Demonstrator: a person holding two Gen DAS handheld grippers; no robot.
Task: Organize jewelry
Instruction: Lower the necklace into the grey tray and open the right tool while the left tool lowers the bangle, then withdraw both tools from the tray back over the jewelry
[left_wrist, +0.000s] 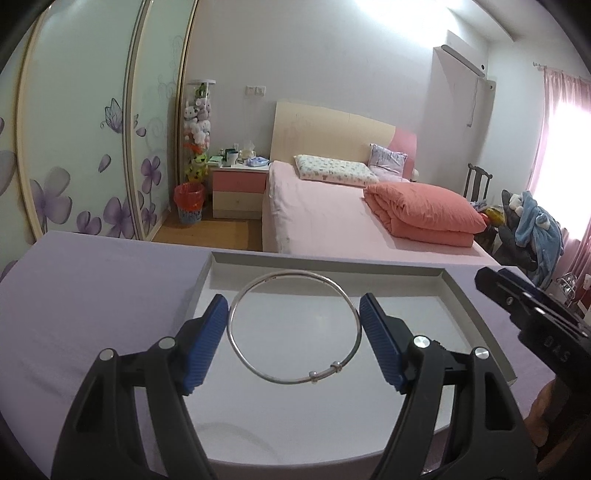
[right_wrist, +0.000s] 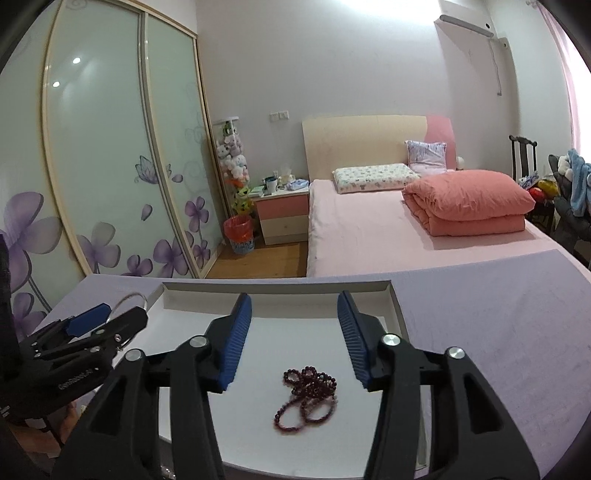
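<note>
My left gripper (left_wrist: 293, 306) is shut on a thin silver bangle (left_wrist: 314, 375), its blue pads pressing the ring from both sides above a shallow white tray (left_wrist: 332, 260). In the right wrist view that gripper (right_wrist: 99, 321) shows at the left edge with the bangle (right_wrist: 129, 297) sticking out of it. My right gripper (right_wrist: 294, 299) stands open over the same tray (right_wrist: 277, 286). A dark red bead string (right_wrist: 306, 395) lies bunched on the tray floor below the gap between its fingers, untouched. The right gripper's tip (left_wrist: 487, 282) enters the left wrist view from the right.
The tray rests on a table covered in a lilac cloth (right_wrist: 498, 332). Behind the table stand a pink bed (left_wrist: 325, 218) with a folded orange quilt (left_wrist: 424, 210), a bedside cabinet (left_wrist: 238, 192), a red bin (left_wrist: 189, 203) and sliding wardrobe doors (right_wrist: 110, 166).
</note>
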